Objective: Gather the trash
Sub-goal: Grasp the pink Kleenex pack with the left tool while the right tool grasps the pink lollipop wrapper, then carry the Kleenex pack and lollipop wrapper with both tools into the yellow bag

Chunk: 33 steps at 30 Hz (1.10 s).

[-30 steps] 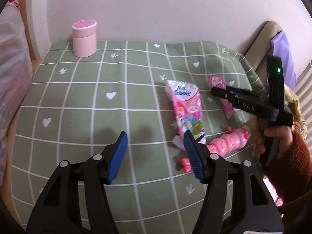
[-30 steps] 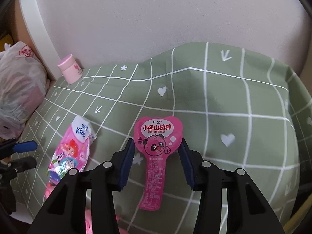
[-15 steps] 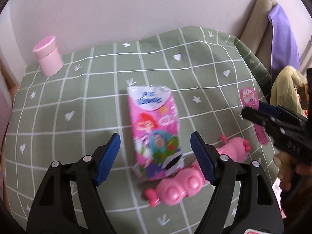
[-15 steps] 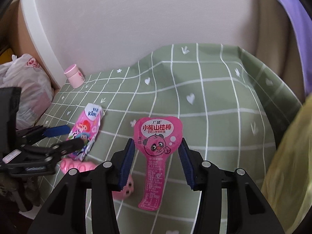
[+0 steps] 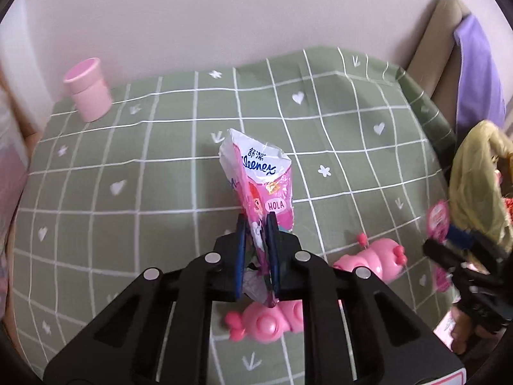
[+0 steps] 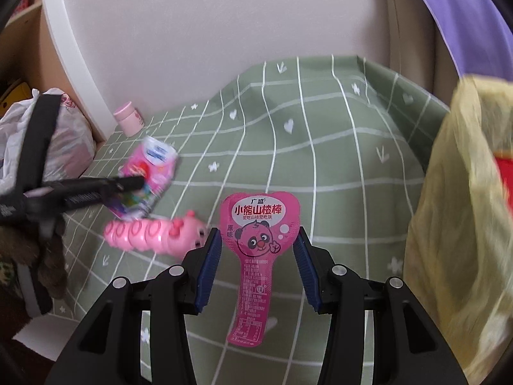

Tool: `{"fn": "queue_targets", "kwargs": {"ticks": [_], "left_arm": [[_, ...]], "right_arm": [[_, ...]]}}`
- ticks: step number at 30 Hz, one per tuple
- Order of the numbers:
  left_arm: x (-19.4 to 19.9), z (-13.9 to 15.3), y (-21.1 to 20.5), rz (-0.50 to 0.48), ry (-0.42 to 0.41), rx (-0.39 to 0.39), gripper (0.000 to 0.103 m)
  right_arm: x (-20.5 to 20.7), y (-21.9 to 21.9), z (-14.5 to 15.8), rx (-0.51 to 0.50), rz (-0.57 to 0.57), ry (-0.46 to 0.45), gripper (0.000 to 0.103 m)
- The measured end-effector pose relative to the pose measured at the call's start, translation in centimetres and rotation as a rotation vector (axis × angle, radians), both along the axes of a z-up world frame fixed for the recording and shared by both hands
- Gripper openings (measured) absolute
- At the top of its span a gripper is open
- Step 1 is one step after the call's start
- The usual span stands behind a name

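**A lived-in home, probably a child's corner**

A green cloth [image 5: 179, 147] with white grid lines, hearts and stars covers a table pushed against a plain pale wall [image 5: 224, 16]. A pink caterpillar toy [image 6: 154, 232] lies on it, with a pink jar [image 5: 88, 89] near the wall. A purple garment [image 5: 477, 73] hangs over a beige chair [image 5: 429, 54]. A stuffed plastic bag [image 6: 69, 138] sits at a wooden shelf [image 6: 19, 48], and a yellow bag [image 6: 465, 224] hangs at the table's edge.
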<state>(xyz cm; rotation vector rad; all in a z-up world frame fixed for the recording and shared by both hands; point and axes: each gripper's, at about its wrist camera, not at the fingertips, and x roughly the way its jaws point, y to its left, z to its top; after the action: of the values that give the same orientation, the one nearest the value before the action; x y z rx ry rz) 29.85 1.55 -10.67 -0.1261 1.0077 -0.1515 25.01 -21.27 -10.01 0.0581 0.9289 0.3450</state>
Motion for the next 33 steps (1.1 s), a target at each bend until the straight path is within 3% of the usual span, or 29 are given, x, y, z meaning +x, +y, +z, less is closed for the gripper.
{"fn": "queue_targets", "kwargs": {"ticks": [7,12,15,24,33], "left_arm": [[-2.6,1.4,0.5,0.029,-0.017,-0.001,0.012],[-3.9,3.2,1.4,0.005,-0.016,0.017,0.012],[-3.8,4.4,2.4,-0.009,-0.035,0.026,0.012],[-2.7,10.0,3.0,-0.089,-0.181,-0.065,0.012],[-1.4,13.6,-2.2,-0.315,-0.283,-0.223,0.012]], "right_arm": [[-1.3,0.3,-0.7,0.042,0.006,0.018,0.044],[-0.7,2.1,0.7,0.031,0.002,-0.01,0.044],[-0.8,3.5,2.7,-0.009,-0.015,-0.052,0.044],[-2.1,4.6,11.3,-0.15,-0.071,-0.217,0.044],[-5.6,0.9,17.5,-0.267,-0.259,-0.317,0.044]]}}
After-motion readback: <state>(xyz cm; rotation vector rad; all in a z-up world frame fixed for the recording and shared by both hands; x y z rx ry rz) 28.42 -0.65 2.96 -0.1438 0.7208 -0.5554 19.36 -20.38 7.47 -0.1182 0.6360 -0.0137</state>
